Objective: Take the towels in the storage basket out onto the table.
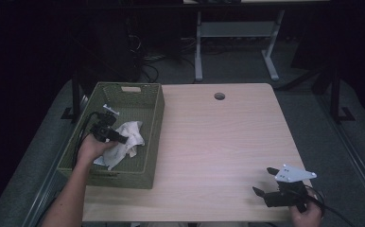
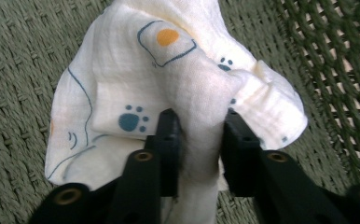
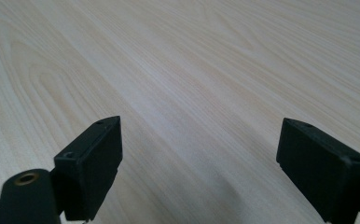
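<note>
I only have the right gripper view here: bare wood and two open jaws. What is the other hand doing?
Observer: The left gripper is down inside a green woven basket at the table's left side.
Operator: Is it holding anything?
Observer: Yes, its jaws are pinched on a fold of a white cloth printed with blue paw marks.
Operator: And where does my gripper sit?
Observer: The right gripper is at the table's near right corner, well apart from the basket.
</note>
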The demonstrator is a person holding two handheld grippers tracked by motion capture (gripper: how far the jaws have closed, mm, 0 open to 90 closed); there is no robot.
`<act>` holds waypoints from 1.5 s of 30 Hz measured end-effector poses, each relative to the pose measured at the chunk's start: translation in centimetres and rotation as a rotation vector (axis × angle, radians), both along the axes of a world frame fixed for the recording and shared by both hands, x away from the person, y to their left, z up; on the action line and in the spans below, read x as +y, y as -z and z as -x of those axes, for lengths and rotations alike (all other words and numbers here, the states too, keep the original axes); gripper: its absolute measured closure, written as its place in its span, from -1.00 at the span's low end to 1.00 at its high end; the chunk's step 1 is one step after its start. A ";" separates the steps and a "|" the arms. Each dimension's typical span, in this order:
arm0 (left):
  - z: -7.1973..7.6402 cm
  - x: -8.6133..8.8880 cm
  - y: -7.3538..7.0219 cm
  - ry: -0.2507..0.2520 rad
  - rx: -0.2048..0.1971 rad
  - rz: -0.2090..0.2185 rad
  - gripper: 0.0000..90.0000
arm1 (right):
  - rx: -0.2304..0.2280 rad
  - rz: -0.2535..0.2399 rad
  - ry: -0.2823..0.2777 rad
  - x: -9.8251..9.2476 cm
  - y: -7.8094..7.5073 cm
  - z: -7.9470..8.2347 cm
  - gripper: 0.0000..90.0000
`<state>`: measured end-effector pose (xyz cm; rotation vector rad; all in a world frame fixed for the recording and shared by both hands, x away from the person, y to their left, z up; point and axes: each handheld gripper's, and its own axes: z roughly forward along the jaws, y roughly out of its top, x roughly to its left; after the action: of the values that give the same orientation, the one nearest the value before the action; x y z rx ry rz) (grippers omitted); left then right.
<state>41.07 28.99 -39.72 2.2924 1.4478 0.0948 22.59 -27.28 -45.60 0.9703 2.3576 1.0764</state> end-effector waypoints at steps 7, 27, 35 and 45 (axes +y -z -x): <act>0.3 0.3 -0.4 0.008 -0.011 0.027 0.75 | -0.002 -0.002 0.000 0.0 -0.1 0.1 -0.69; 2.7 2.4 -3.4 -0.027 -0.102 0.224 0.80 | -0.013 -0.011 0.017 -0.1 -0.2 0.2 -0.69; 3.8 3.6 -4.2 -0.053 -0.144 0.335 0.80 | -0.015 -0.007 0.017 -0.1 -0.2 0.1 -0.69; 5.2 4.7 -5.5 -0.060 -0.235 0.454 0.81 | -0.019 -0.009 0.024 -0.1 -0.2 0.0 -0.69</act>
<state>35.92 33.67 -34.27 1.8079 1.2649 0.0449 22.59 -27.35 -45.38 0.9845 2.3225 1.0833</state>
